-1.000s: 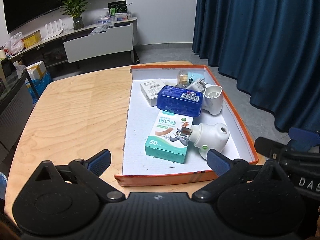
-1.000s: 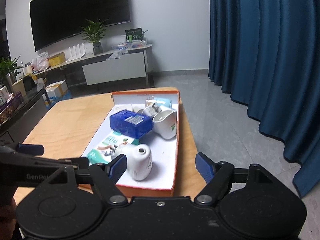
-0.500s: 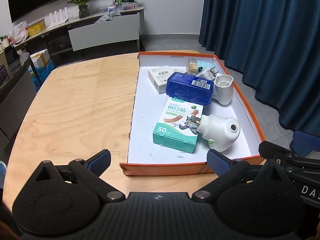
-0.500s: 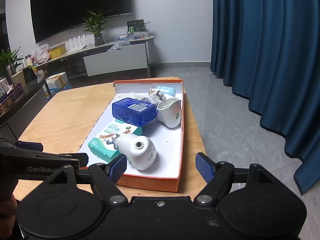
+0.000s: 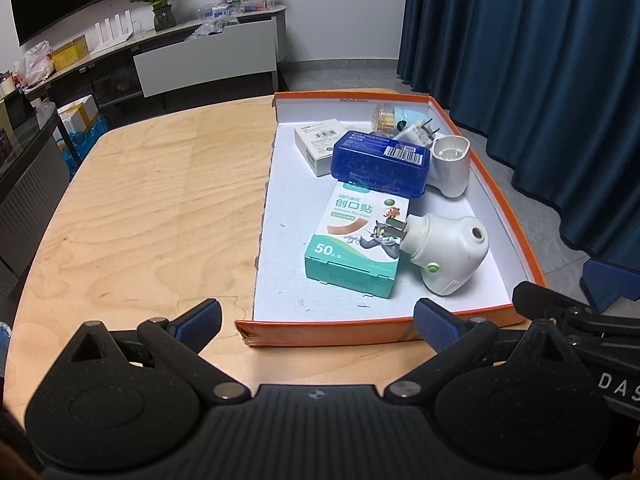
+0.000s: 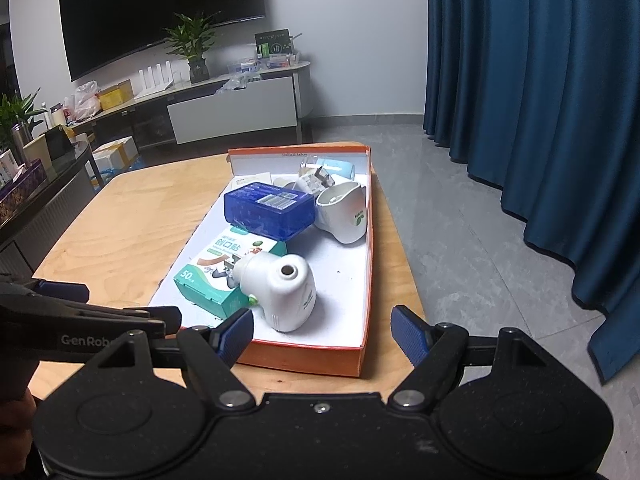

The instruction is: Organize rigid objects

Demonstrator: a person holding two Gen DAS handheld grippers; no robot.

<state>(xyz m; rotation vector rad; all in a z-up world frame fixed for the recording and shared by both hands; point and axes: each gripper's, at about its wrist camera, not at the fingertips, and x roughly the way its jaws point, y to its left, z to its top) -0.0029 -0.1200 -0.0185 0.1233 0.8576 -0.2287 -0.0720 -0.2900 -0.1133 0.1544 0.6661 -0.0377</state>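
An orange-rimmed white tray [image 5: 504, 208] [image 6: 369, 264] lies on the wooden table [image 5: 160, 208]. In it are a green bandage box [image 5: 352, 240] [image 6: 212, 272], a white plug-in device [image 5: 444, 252] [image 6: 280, 284] leaning on that box, a blue plastic case [image 5: 380, 162] [image 6: 268, 210], a second white plug-in device [image 5: 450, 168] [image 6: 346, 214], a small white box [image 5: 318, 138] and a light blue item [image 5: 410, 114] at the far end. My left gripper [image 5: 318, 322] is open and empty at the tray's near edge. My right gripper [image 6: 322, 330] is open and empty at the tray's near right corner.
The table's right edge [image 6: 400, 248] runs close beside the tray, with grey floor [image 6: 460, 220] and blue curtains [image 6: 540, 100] beyond. A TV cabinet [image 6: 232, 108] and a dark side table [image 6: 44, 184] stand past the table's far and left sides.
Both grippers have risen and tilted down over the tray, so its contents sit more centred in view. Nothing in the tray has moved. Both stay open.
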